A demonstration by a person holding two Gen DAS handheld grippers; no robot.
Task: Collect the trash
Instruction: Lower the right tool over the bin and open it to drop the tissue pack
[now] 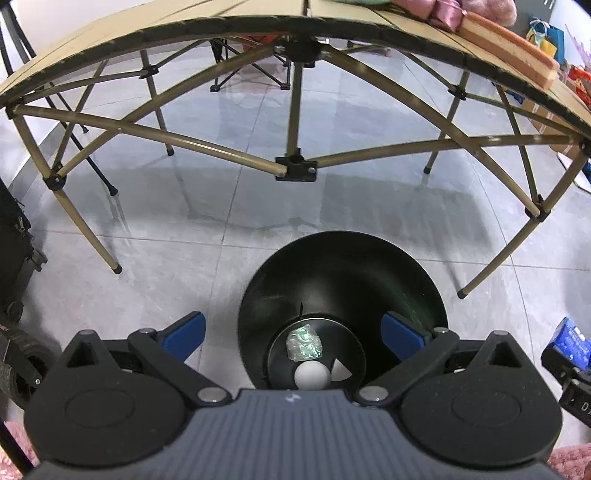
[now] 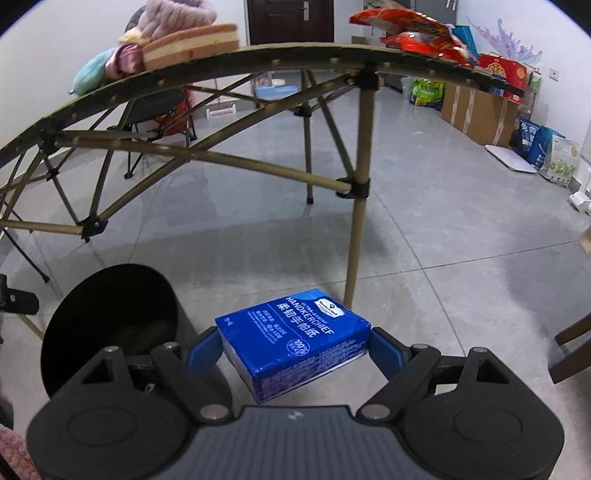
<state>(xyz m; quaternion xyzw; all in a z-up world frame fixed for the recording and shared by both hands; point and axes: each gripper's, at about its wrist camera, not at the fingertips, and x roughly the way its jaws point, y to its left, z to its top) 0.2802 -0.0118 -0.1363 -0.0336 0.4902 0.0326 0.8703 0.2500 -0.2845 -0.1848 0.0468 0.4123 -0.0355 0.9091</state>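
- Tissue pack (image 2: 293,341) — a blue handkerchief packet — sits clamped between the blue pads (image 2: 201,350) of the right gripper (image 2: 291,349), held off the floor, one corner pointing down toward the camera.
- Pack's long axis runs across the jaws, pad to pad, tilted a little, its printed face turned up.
- Bin (image 2: 110,325), black and open-topped, stands on the tiles to the left of the pack and slightly ahead — the drop, by this reading, calls for a leftward carry.
- Left gripper (image 1: 293,336) hangs directly over the same bin (image 1: 341,306), jaws spread wide and holding nothing; it is the nearer of the two to the mouth.
- Inside, at the bottom: a crumpled clear wrapper (image 1: 303,341), a white ball (image 1: 312,376) and a small white scrap (image 1: 340,371).
- From the left camera the pack (image 1: 569,341) shows at the far right edge, outside the rim.
- Folding table (image 2: 229,61) arches beyond both grippers, with red snack bags (image 2: 413,31) on its top, possibly more to collect.
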